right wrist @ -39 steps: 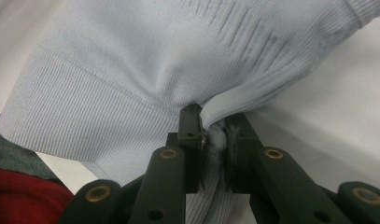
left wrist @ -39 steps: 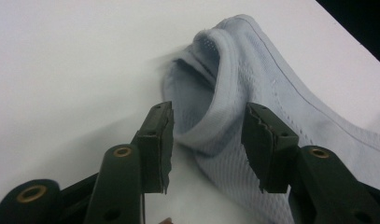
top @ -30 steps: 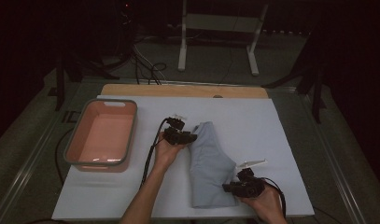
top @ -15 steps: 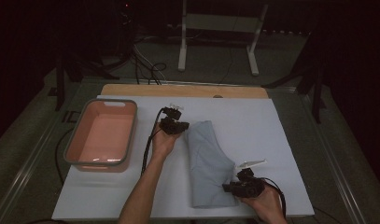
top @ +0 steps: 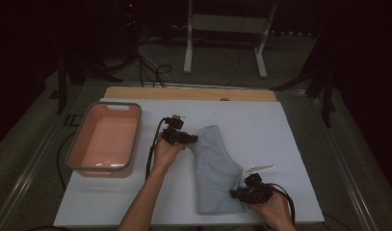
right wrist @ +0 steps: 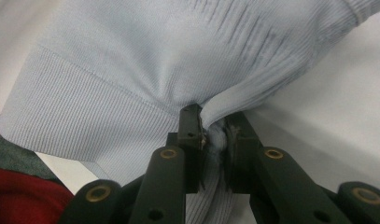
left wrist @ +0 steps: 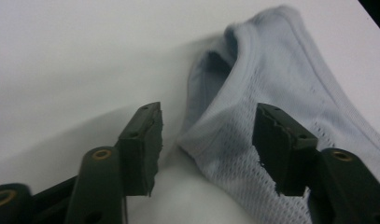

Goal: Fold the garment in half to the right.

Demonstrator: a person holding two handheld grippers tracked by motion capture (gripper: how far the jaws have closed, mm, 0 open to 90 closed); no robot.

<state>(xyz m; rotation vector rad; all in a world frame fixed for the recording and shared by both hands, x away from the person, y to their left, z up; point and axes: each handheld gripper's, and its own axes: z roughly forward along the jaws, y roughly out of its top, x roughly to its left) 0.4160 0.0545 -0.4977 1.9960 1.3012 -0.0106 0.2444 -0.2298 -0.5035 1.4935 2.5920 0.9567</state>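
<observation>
A pale blue knit garment [top: 216, 168] lies folded lengthwise on the white table sheet [top: 280, 144]. My left gripper [top: 189, 138] is at its upper left corner, open, with the jaws apart on either side of a hemmed edge of the garment [left wrist: 234, 116] and nothing pinched between them [left wrist: 206, 140]. My right gripper [top: 236, 193] is at the garment's lower right edge, shut on a bunched fold of the fabric [right wrist: 214, 126], which puckers toward the jaws.
A pink tub [top: 106, 139] with a grey rim stands at the left of the sheet. A wooden board [top: 189, 93] edges the far side. A white stand [top: 227, 29] and cables sit on the floor beyond. A red and grey cloth [right wrist: 19, 186] shows near the right gripper.
My left gripper has drawn back up and to the left off the garment and now stands open at its corner. The right gripper has kept its hold in the same place.
</observation>
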